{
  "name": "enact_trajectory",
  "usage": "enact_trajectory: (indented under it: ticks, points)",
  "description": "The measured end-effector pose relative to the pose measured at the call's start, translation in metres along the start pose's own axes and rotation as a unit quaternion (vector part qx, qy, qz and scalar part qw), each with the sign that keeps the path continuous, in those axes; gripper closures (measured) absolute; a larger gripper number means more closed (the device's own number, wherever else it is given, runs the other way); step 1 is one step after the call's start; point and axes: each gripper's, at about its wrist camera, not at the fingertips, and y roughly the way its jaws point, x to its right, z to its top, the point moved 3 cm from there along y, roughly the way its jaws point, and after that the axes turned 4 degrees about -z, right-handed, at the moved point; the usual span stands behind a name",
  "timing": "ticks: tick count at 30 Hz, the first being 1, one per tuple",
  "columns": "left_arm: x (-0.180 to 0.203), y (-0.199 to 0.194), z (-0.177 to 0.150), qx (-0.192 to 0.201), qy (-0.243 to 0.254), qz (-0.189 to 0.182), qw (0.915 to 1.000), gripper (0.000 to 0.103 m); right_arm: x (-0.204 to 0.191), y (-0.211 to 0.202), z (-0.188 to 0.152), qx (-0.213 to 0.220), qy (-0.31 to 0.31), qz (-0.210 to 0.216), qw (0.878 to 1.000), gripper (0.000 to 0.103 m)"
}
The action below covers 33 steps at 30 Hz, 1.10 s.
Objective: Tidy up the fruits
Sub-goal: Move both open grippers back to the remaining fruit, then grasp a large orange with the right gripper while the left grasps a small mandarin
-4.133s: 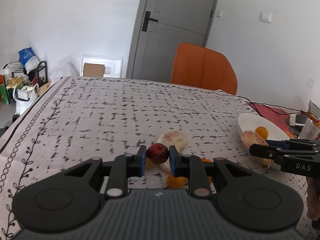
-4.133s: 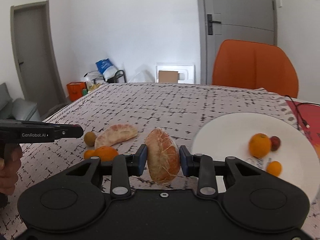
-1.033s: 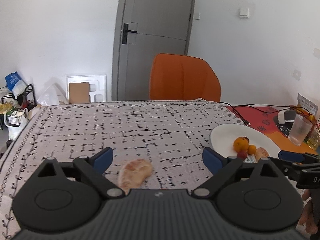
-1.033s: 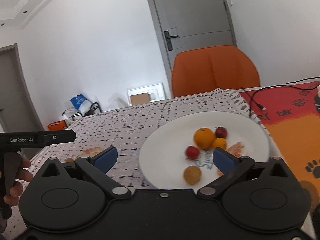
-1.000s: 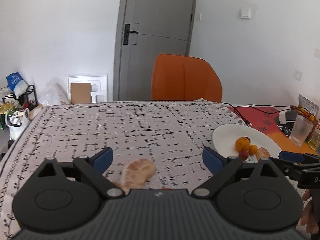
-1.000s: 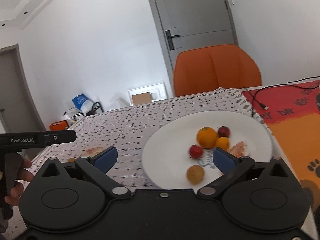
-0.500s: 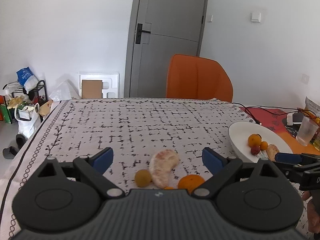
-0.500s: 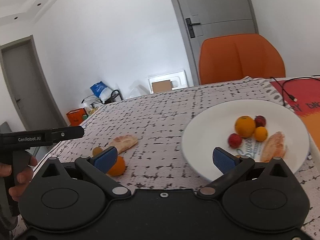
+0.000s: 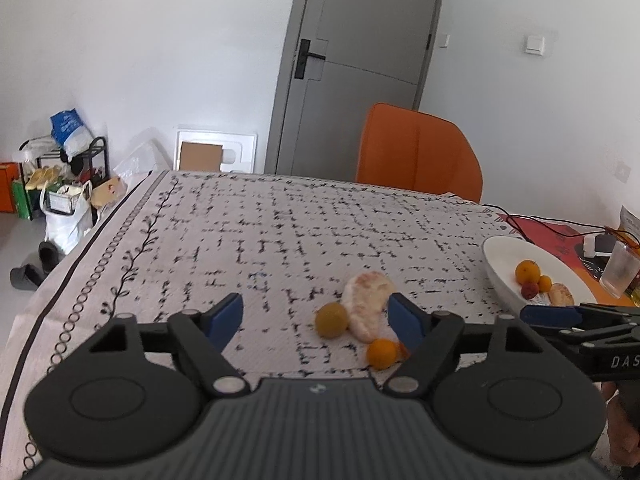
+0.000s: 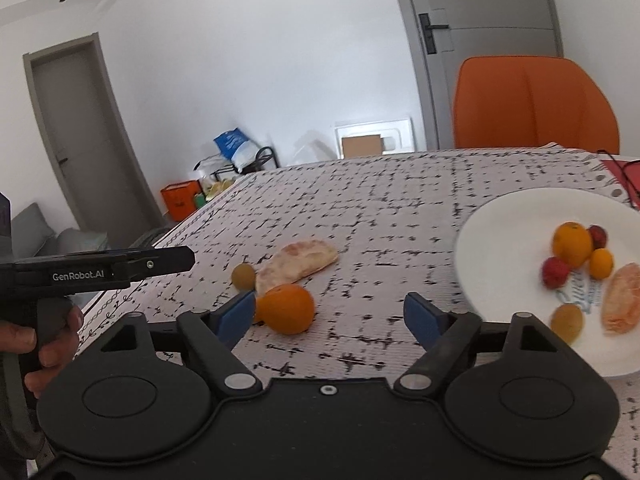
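— What do you have on the left side?

— My left gripper (image 9: pixel 315 317) hangs over the patterned tablecloth (image 9: pixel 248 240) with its blue pads spread wide and nothing between them. Ahead of it I see a yellowish round fruit (image 9: pixel 331 319) touching a peeled pomelo segment (image 9: pixel 369 298), and a small orange (image 9: pixel 382 353) just in front of those, close to the right pad.

— And the right?

— My right gripper (image 10: pixel 331 317) is just as wide open and carries nothing. An orange (image 10: pixel 289 308) sits just beside its left pad; I cannot tell whether they touch. Behind it lie the pomelo segment (image 10: pixel 297 264) and the yellowish fruit (image 10: pixel 243 275), side by side.

— Where is the sorted fruit?

— On the white plate (image 10: pixel 500 224), to my right on the table. It holds a large orange (image 10: pixel 572 243), a small orange (image 10: pixel 601 263), two red fruits (image 10: pixel 555 273), a yellowish one (image 10: pixel 566 322) and a peeled segment (image 10: pixel 622 299). In the left view the plate (image 9: pixel 504 250) sits near the table's right edge, with a plastic cup (image 9: pixel 620 268) just past it.

— Anything else?

— An orange chair (image 9: pixel 418 152) stands behind the table.
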Motion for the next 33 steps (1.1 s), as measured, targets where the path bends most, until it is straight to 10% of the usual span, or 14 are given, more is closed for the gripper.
enact_trajectory:
  ticks: [16,19,33]
  points:
    - [-0.015,0.005,-0.013,-0.017,-0.013,-0.008,0.9997,0.036,-0.023,0.042,-0.002,-0.041,-0.013,0.023,0.999,0.043]
    - [-0.014,0.008,-0.013,-0.021,-0.012,-0.012,0.9996,0.037,-0.027,0.047,-0.004,-0.047,-0.019,0.028,0.998,0.064]
    - [0.012,0.025,-0.016,-0.038,0.004,-0.044,0.9983,0.042,-0.01,0.029,-0.001,-0.03,-0.007,0.001,1.0,0.069]
